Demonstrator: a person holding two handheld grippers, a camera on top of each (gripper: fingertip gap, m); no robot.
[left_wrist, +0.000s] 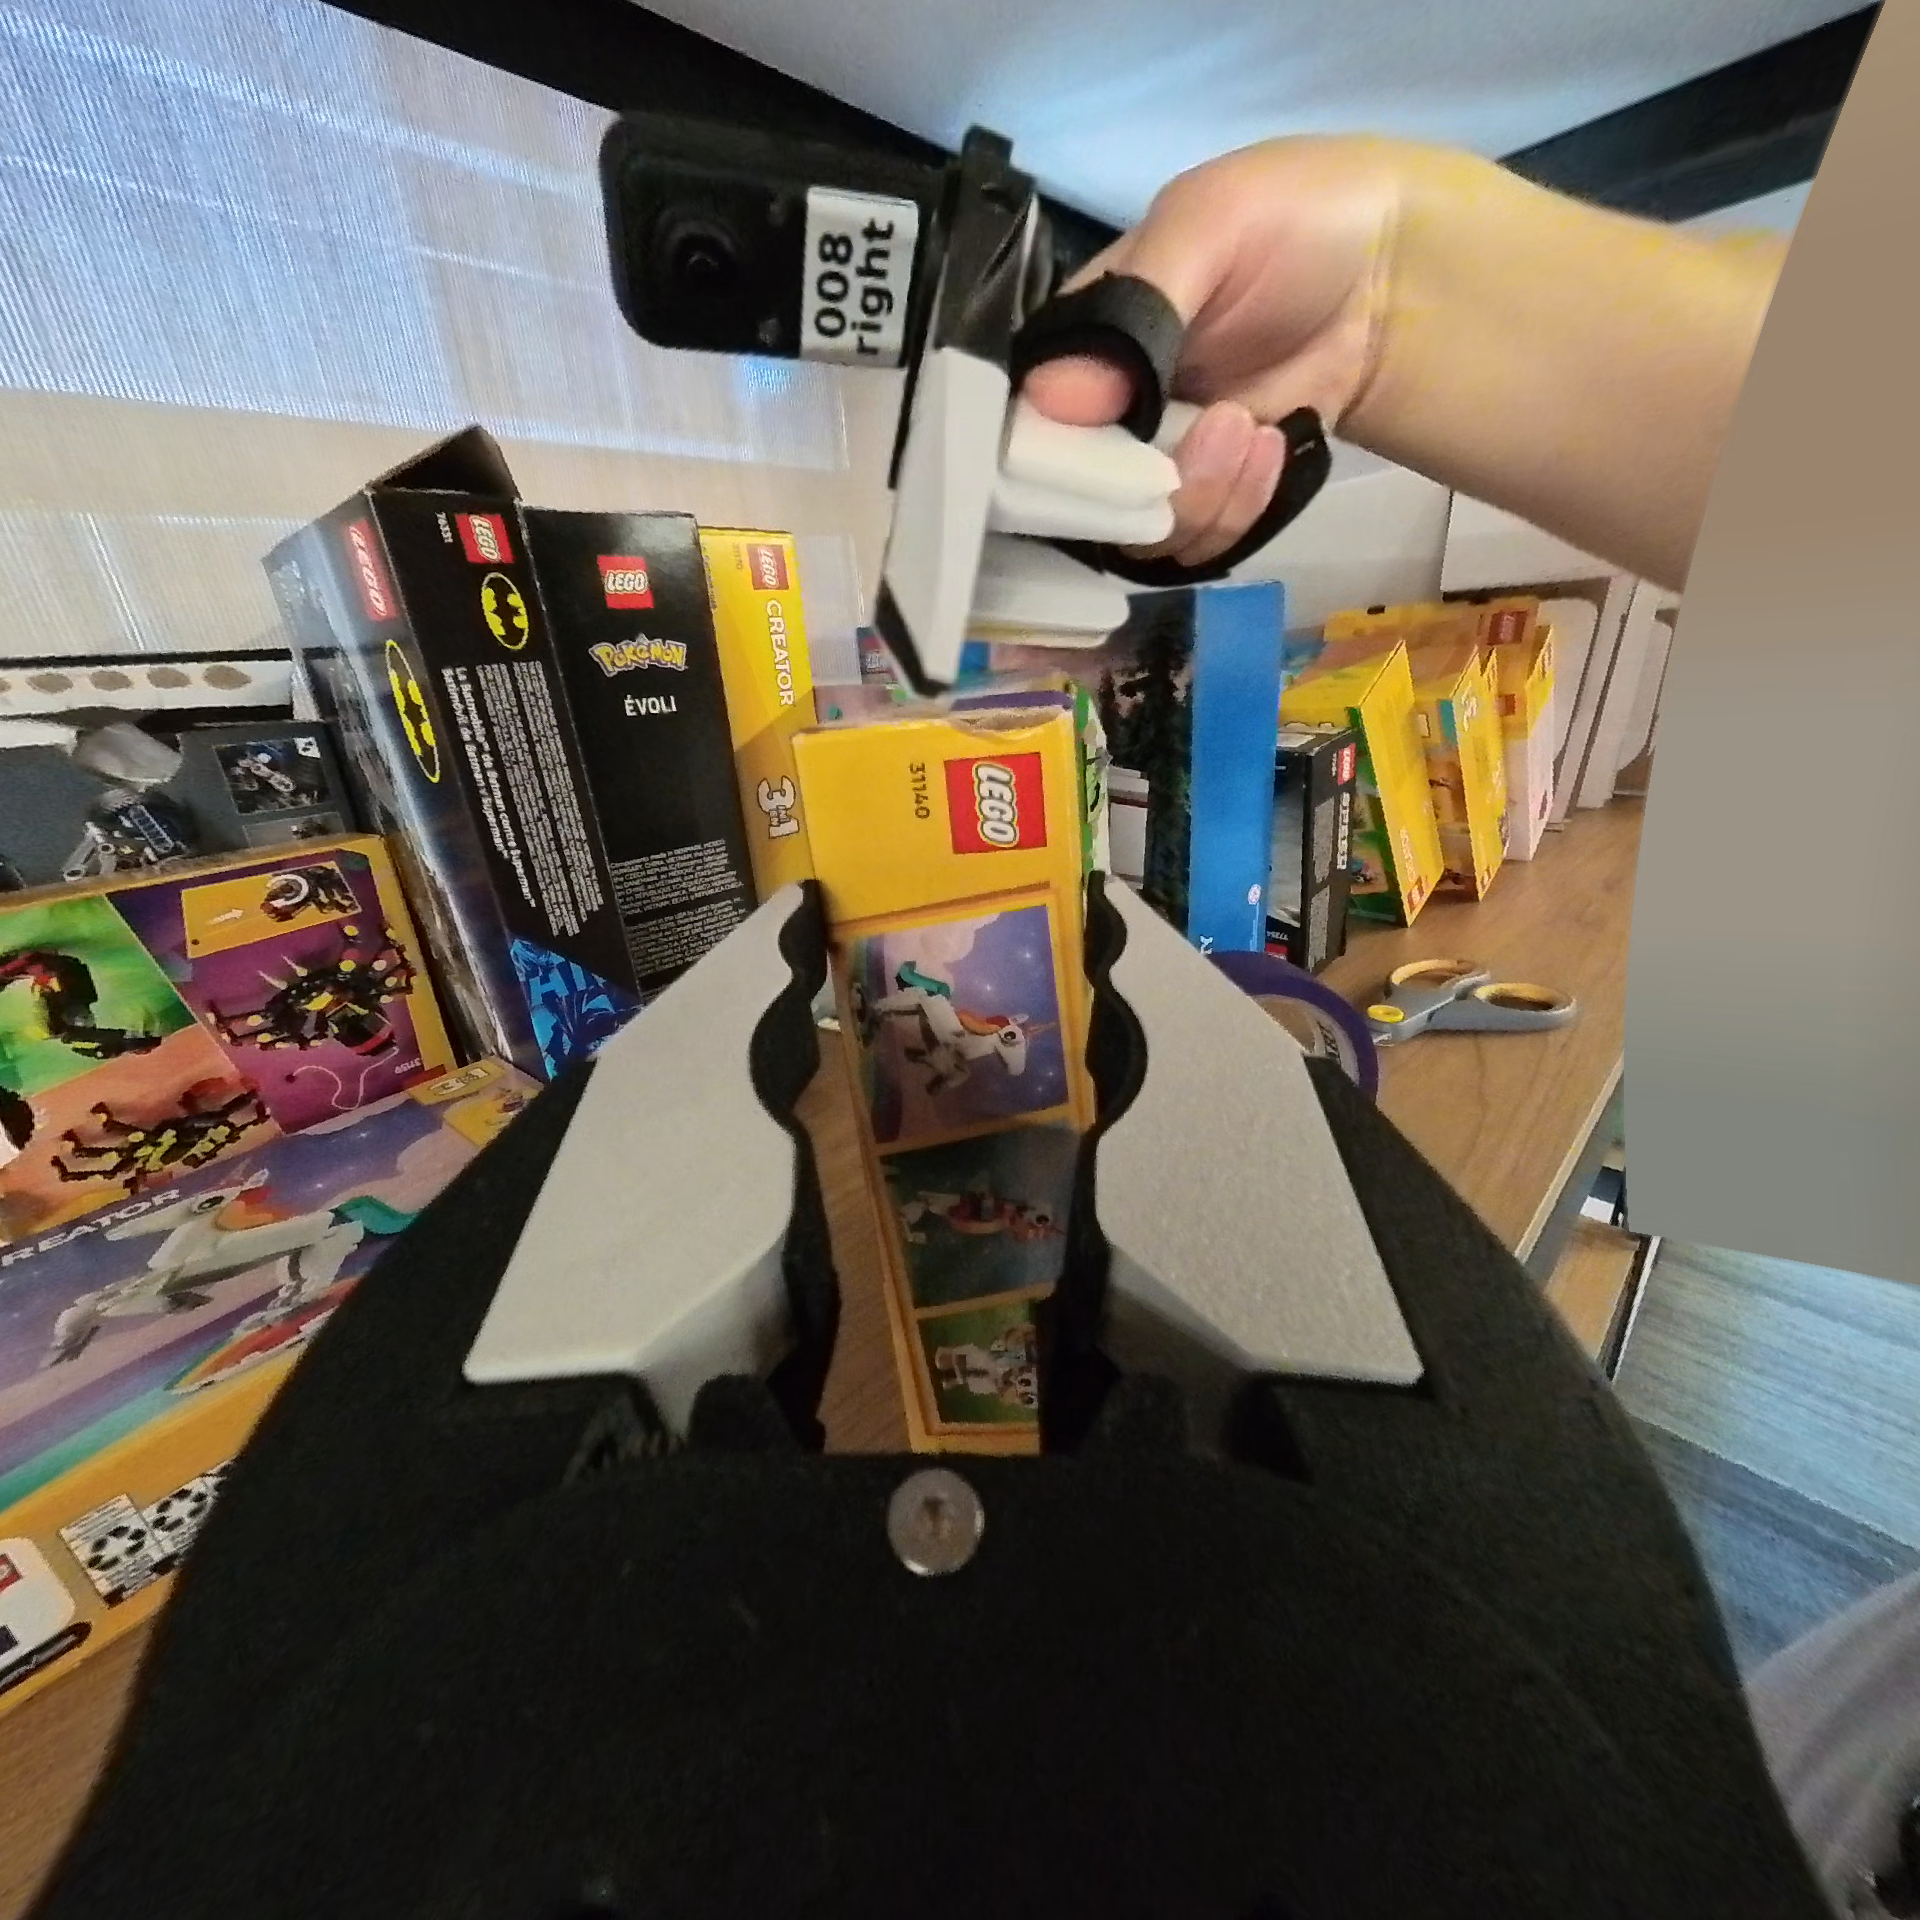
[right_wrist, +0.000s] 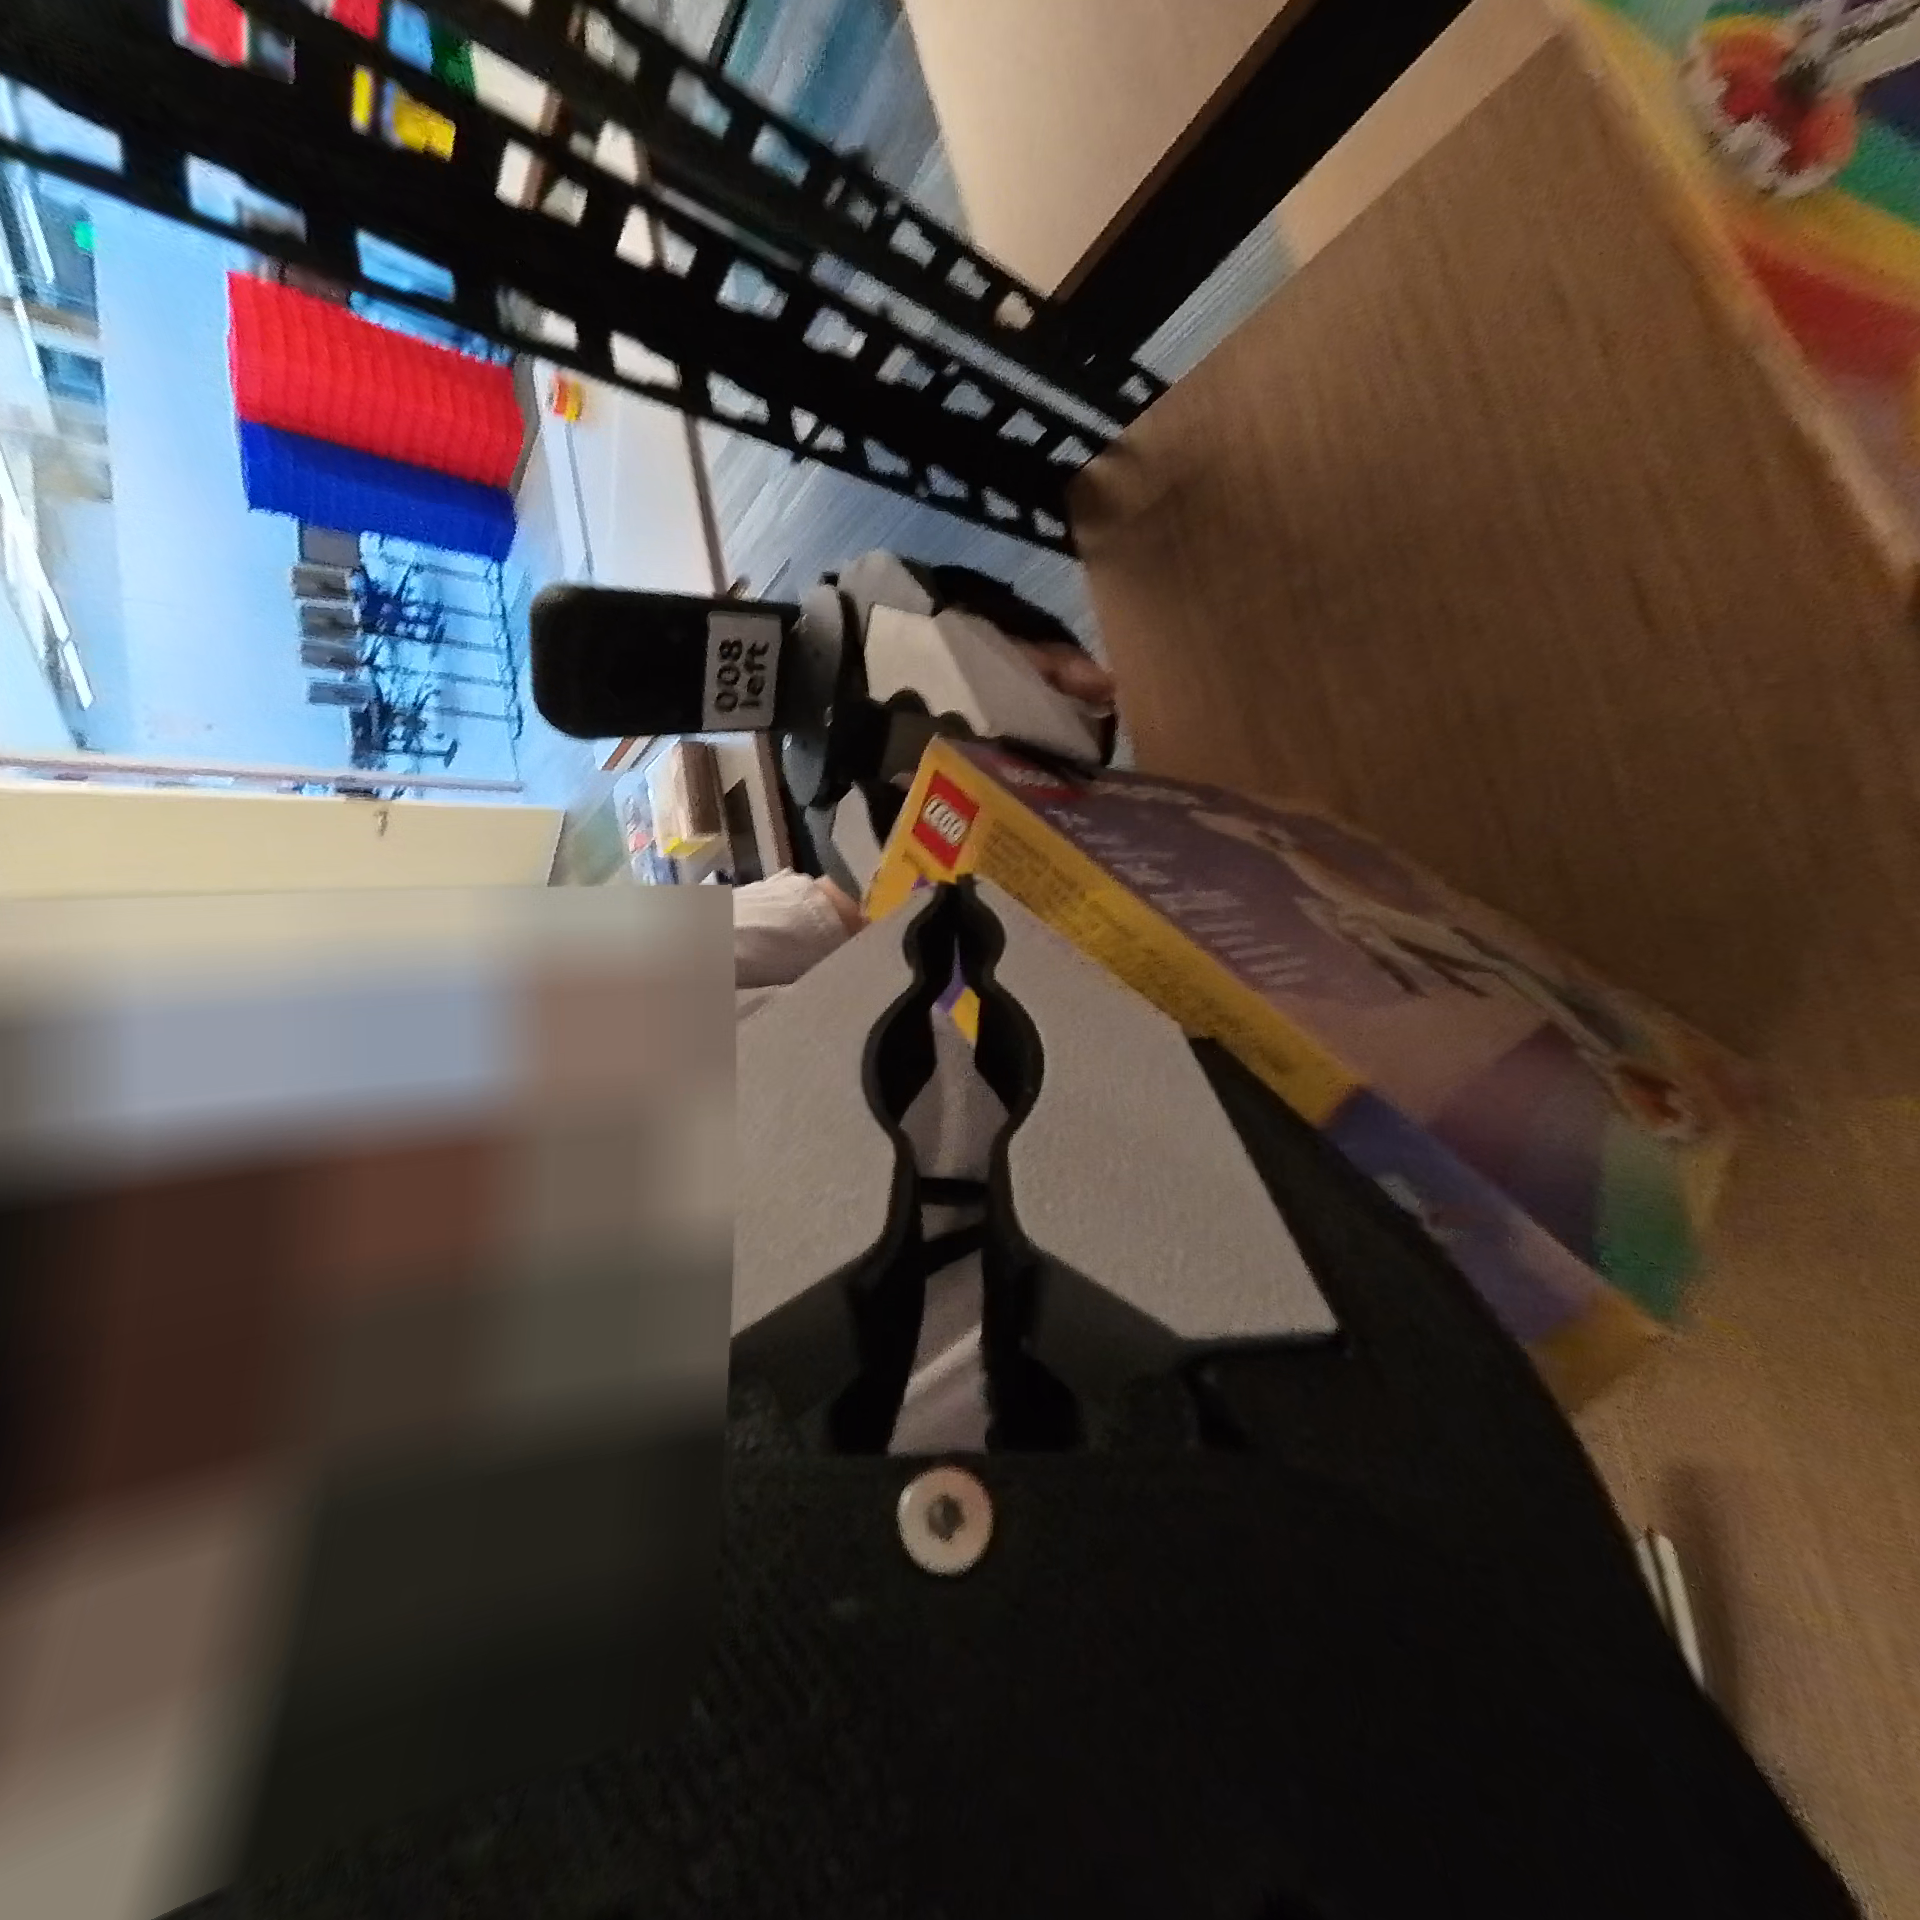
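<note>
A yellow toy-brick box (left_wrist: 935, 821) with unicorn pictures stands on end over the wooden table (left_wrist: 1475, 1122). My left gripper (left_wrist: 951, 894) is shut on it, one finger on each broad side. My right gripper (left_wrist: 925, 670), held by a hand, comes down from above onto the box's top end, whose edge looks torn. In the right wrist view my right gripper (right_wrist: 954, 883) is pinched shut on a thin flap at the corner of the box (right_wrist: 1122, 914). The left gripper (right_wrist: 883, 790) shows behind the box there, its fingertips hidden.
A row of upright black and yellow boxes (left_wrist: 623, 675) stands just behind the held box. Flat boxes (left_wrist: 208, 1039) lie at the left. More boxes (left_wrist: 1403, 790) stand at the back right. Grey-and-yellow scissors (left_wrist: 1475, 1003) and a purple tape roll (left_wrist: 1320, 1018) lie at the right. Both grippers' tips are close together, under 4 cm apart.
</note>
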